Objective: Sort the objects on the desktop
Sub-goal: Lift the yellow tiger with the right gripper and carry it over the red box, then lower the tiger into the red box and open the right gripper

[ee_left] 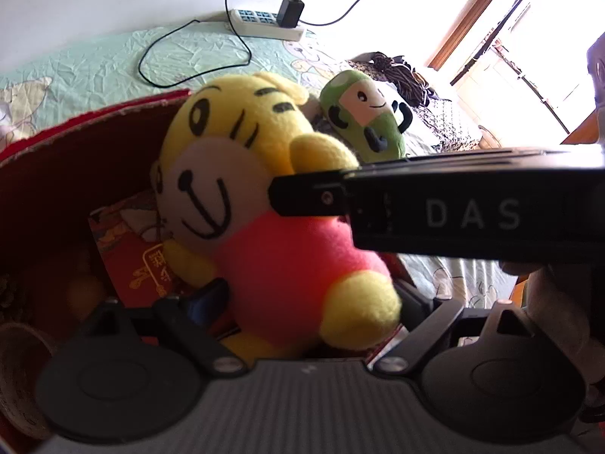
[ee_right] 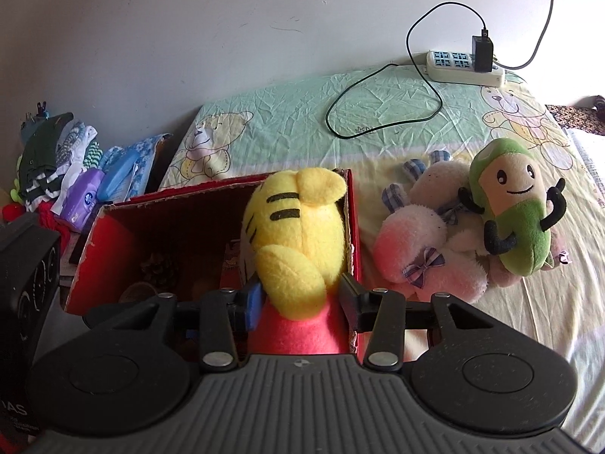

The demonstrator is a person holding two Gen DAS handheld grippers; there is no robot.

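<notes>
Holding the yellow tiger plush toy in its pink shirt [ee_right: 295, 249] between my right gripper [ee_right: 298, 302] pads (jaws opening), long axis toward twelve o'clock over the red cardboard box [ee_right: 113, 234]; left gripper [ee_left: 302, 302] spread wide around it.

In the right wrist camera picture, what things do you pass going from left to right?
Pile of clothes → red box → yellow tiger toy → pink fluffy toy → green smiley toy.
</notes>
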